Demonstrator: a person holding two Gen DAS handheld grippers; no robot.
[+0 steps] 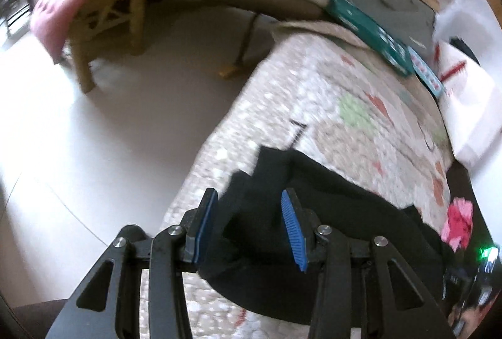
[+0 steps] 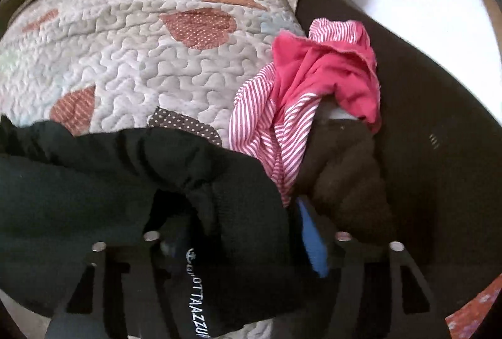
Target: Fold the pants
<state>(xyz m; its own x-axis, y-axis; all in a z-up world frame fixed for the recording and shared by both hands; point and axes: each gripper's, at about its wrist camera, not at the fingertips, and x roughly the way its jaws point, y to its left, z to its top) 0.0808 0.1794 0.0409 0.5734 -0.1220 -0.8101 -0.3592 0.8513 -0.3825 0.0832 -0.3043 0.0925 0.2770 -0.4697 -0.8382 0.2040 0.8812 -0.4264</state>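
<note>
The black pants (image 1: 329,213) lie bunched on the quilt (image 1: 313,94) near its front edge. The left tongs (image 1: 251,226) are spread wide, with pants fabric between the blue pads (image 1: 293,232). The right tongs (image 2: 248,248) are draped in pants cloth; their state cannot be determined. A striped pink garment (image 2: 301,107) lies just beside the pants.

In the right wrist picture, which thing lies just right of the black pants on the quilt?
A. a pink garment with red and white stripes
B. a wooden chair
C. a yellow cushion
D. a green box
A: the pink striped garment lies crumpled just right of the black pants, at the quilt's edge.
</note>
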